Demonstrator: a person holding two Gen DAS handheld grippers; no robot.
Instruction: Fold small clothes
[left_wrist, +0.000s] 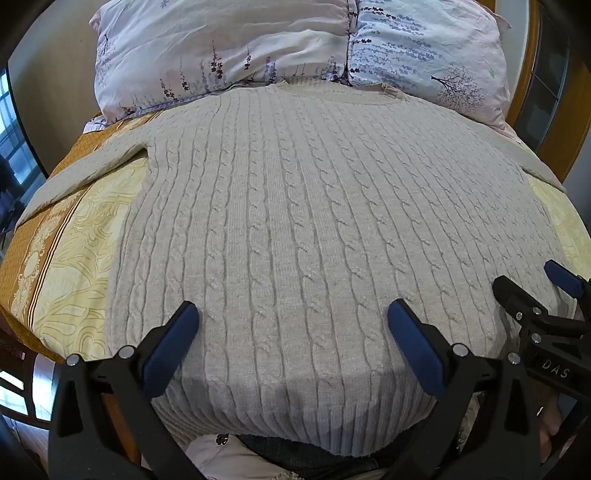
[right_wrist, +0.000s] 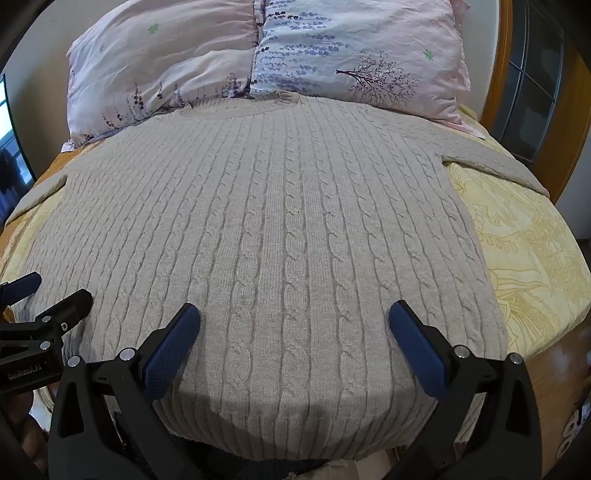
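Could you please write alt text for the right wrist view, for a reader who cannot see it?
A beige cable-knit sweater lies spread flat on a yellow patterned bedspread, its neckline toward two floral pillows. The open right claw hovers over the hem, holding nothing, and the left claw shows at the left edge.

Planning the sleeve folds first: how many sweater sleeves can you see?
2. One sleeve runs out left over the bedspread; the other sleeve runs out right. Both ends leave the frame.

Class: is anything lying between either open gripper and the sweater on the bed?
Nothing visible. The left gripper and right gripper hang open above the sweater, near its hem, with only bare knit under them.
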